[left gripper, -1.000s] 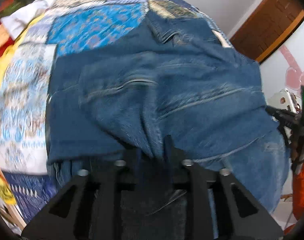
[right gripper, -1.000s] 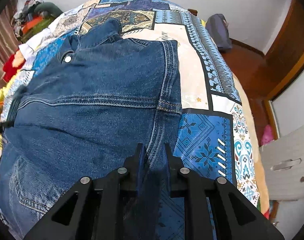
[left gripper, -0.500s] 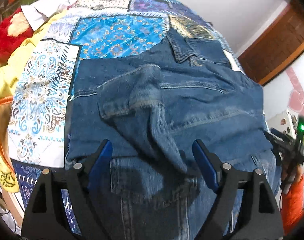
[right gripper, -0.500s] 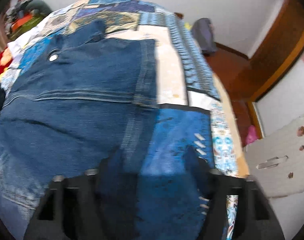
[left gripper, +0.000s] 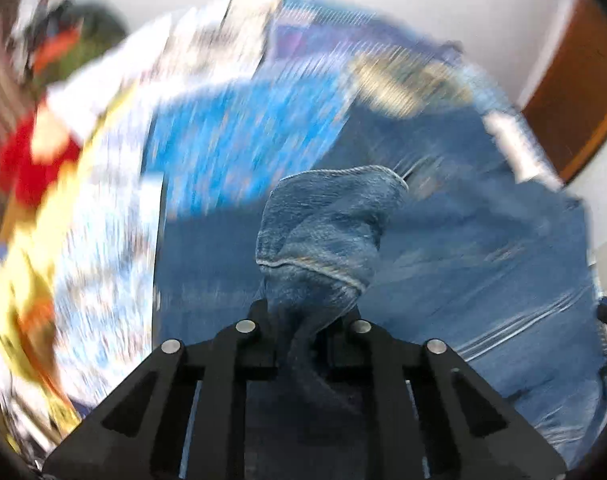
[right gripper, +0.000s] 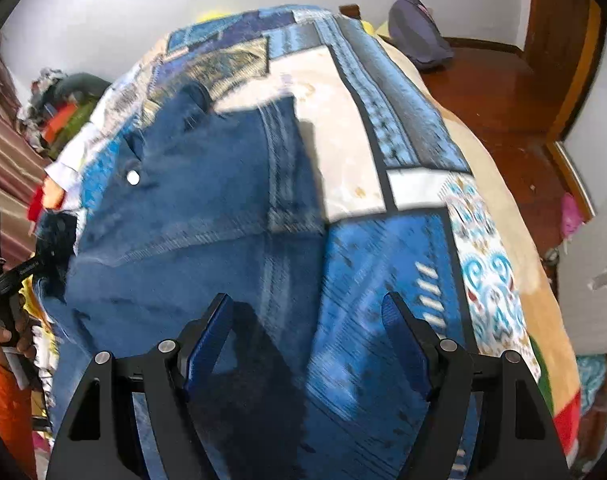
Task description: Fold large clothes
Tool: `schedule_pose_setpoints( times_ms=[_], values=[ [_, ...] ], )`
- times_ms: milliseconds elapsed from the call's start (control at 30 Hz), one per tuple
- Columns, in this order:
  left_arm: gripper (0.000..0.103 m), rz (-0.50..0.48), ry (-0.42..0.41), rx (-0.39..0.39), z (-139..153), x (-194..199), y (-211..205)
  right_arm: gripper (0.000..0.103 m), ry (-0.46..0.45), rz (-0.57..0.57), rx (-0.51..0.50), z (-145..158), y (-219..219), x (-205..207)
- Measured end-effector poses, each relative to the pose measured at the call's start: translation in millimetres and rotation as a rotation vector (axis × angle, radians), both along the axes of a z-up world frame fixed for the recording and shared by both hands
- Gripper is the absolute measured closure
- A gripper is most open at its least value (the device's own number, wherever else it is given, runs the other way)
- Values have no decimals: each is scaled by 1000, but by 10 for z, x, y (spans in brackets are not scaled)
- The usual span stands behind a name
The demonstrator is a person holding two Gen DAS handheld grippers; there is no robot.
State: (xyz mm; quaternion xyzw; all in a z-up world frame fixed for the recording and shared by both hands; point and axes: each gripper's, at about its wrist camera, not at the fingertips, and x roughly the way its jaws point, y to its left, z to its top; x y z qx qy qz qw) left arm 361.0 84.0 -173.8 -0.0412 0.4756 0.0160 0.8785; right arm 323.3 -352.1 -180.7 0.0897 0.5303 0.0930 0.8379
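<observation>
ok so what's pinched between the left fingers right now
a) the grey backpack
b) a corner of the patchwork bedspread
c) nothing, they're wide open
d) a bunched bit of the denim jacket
d: in the left wrist view the left gripper is shut on a bunched sleeve of the denim jacket, which stands up from between its closed fingers.

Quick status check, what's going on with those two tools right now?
Left tool just closed, pinching the denim sleeve. Right tool open, empty, above jacket. Nothing blocking.
</observation>
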Motion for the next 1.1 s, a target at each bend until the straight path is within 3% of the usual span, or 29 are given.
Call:
schedule_pose_setpoints(
  times_ms=[333,433,533,633,733,900,967,1100],
  values=[
    [92,-227,-458,-128,1786,115,-902,28,-48,-27,50,196,55,386],
    [92,-261,-576,-158,2097,91,-999,28,-51,-31,68,246,66,510],
    [92,-253,-631,-157,2155,98,-883,28,-60,-11,51,254,129,619],
    [92,-230,-557,-144,1913,199,-630,28,-24,15,8,130,212,752],
    [92,-205,-404,-99,1460,318,-299,28,53,38,-47,-126,295,871],
    [92,-166,-121,-68,544,316,355,25,-6,106,-196,-199,499,820],
    [87,-148,-7,-64,137,232,574,24,-6,98,-199,-219,503,834],
    [78,-151,125,-98,-432,-73,762,22,-1,86,-195,-228,503,859]
  ],
)
